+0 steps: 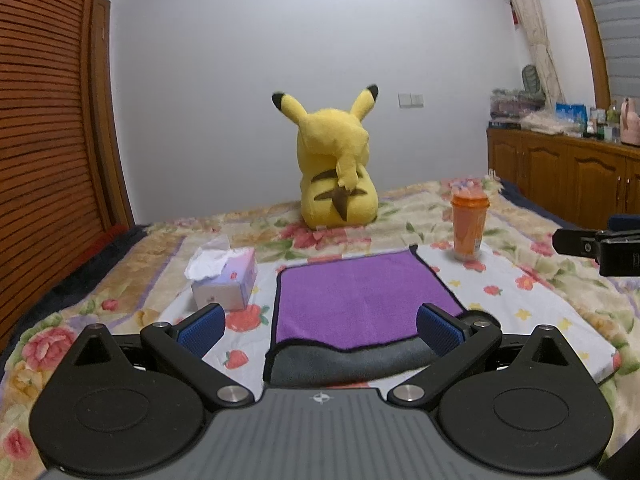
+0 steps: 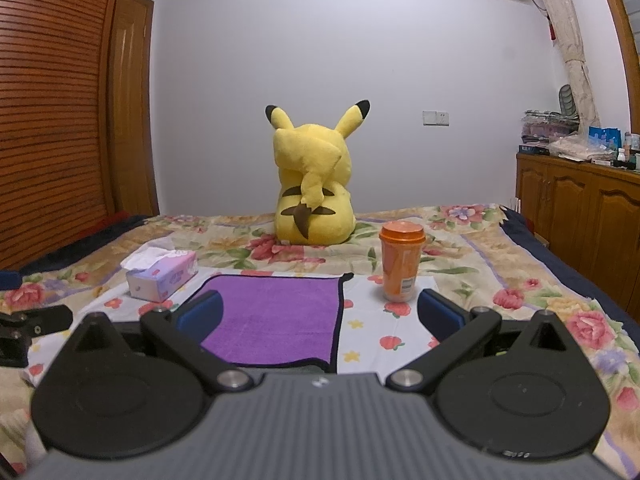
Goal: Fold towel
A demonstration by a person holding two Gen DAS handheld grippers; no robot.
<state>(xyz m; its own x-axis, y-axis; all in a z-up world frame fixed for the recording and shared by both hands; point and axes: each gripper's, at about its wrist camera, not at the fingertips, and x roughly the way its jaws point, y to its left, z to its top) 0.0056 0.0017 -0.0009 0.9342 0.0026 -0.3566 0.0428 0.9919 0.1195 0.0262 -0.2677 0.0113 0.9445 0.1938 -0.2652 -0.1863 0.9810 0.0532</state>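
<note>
**Both grippers spread wide above a purple towel on the bed**

Left wrist view: left gripper point(image 1: 320, 330) hangs low over the near end of the purple towel point(image 1: 360, 300), its blue pads point(image 1: 202, 330) far apart and gripping nothing. The towel lies flat on a white fruit-print cloth point(image 1: 520, 300) spread over the floral bedspread point(image 1: 120, 264). Its near edge is turned up, showing a grey underside point(image 1: 344, 364), and the gripper's own body hides the very front hem, so how that edge ends cannot be told. A tissue box point(image 1: 226, 280) stands just left of the towel, apart from it; an orange lidded cup point(image 1: 468, 226) stands upright off the far right corner, near but not touching. A Pikachu plush point(image 1: 338, 168) sits well behind with its back to the camera. The right gripper point(image 1: 592, 246) is cut off at the frame's right edge. Bare cloth lies open to the towel's right.

Right wrist view: right gripper point(image 2: 320, 316) is likewise spread wide and empty, set over the towel's point(image 2: 276, 316) right edge. The left pad point(image 2: 200, 314) overlaps the purple face, and the near hem vanishes under the gripper body. The cup point(image 2: 401, 266) rises between the pads, just beyond the towel's far right corner. The tissue box point(image 2: 162, 276) sits off the far left corner. The left gripper point(image 2: 28, 328) is only partly seen at the left edge.
</note>
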